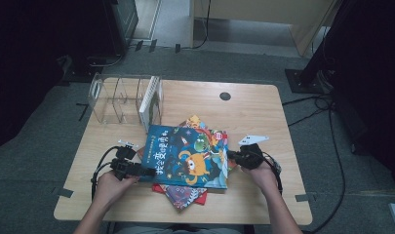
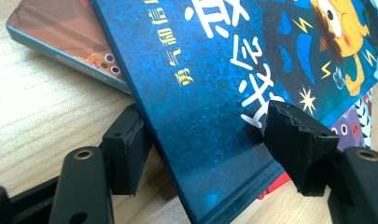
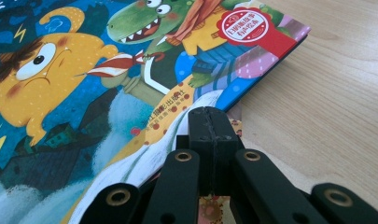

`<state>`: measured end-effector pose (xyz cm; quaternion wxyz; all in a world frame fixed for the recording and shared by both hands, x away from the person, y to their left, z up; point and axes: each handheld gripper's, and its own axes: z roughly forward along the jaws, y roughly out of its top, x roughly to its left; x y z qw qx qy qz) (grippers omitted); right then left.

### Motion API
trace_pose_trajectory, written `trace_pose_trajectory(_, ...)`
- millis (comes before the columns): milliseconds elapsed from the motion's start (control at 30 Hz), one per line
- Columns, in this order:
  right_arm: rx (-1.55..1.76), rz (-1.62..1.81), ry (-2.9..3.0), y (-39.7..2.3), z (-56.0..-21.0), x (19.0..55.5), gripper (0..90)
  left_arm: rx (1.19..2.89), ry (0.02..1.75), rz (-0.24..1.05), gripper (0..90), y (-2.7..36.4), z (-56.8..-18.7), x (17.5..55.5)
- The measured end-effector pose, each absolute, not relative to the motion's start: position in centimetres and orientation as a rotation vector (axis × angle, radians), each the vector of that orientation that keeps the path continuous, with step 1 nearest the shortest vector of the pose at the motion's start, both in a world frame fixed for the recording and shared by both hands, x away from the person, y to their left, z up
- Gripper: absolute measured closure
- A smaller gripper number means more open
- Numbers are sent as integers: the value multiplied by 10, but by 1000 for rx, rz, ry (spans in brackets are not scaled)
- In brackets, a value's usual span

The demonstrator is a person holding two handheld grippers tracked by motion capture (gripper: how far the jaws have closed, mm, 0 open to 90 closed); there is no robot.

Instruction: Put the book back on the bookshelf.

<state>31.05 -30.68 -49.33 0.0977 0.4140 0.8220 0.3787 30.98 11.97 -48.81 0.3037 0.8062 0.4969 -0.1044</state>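
A blue picture book [image 1: 187,156] with cartoon monsters tops a loose pile at the table's middle. My left gripper [image 1: 148,171] is at its left edge and stands open. In the left gripper view the blue book [image 2: 214,93] slants between the jaws of the left gripper [image 2: 210,144], one jaw beside the edge and the other over the cover. My right gripper [image 1: 230,156] is at the book's right edge. In the right gripper view the right gripper [image 3: 210,116] is shut, its tip against the edge of the blue book [image 3: 107,84], with nothing visibly between the jaws.
A clear acrylic rack [image 1: 119,100] stands at the table's back left, with one book [image 1: 151,102] upright at its right end. Other books lie under the blue one, among them a red book [image 1: 185,195] and a teal-edged book [image 2: 60,37]. A dark cable hole [image 1: 225,96] sits near the back edge.
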Motion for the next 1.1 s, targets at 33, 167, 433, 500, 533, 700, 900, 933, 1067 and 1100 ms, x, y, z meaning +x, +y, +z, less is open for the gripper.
trace_pose_trajectory(33, 1229, 1124, 2436, -307, -493, 311, 900, 2138, 1324, -278, 341, 119, -487, 309)
trace_pose_trajectory(167, 1233, 1126, 2442, -308, -494, 311, 900, 2071, 1316, -260, 400, 124, -473, 304)
trace_pose_trajectory(433, 1233, 1135, 2438, -309, -495, 311, 900, 2020, 1226, -316, 460, 113, -431, 310)
trace_pose_trajectory(500, 1232, 1138, 2438, -308, -495, 311, 900, 2039, 1208, -299, 476, 109, -416, 313)
trace_pose_trajectory(533, 1227, 1139, 2439, -308, -495, 311, 900, 2046, 1207, -298, 489, 105, -406, 316)
trace_pose_trajectory(700, 1210, 1142, 2440, -305, -495, 311, 900, 2080, 1191, -326, 545, 91, -377, 331)
trace_pose_trajectory(900, 1182, 1142, 2440, -304, -495, 311, 890, 2109, 1229, -352, 598, 81, -360, 349)
trace_pose_trajectory(933, 1179, 1137, 2439, -304, -495, 311, 888, 2107, 1240, -360, 614, 79, -357, 353)
trace_pose_trajectory(1067, 1166, 1132, 2436, -302, -495, 311, 888, 2115, 1254, -400, 654, 75, -348, 365)
trace_pose_trajectory(1100, 1166, 1131, 2436, -302, -495, 311, 887, 2128, 1253, -409, 660, 73, -345, 367)
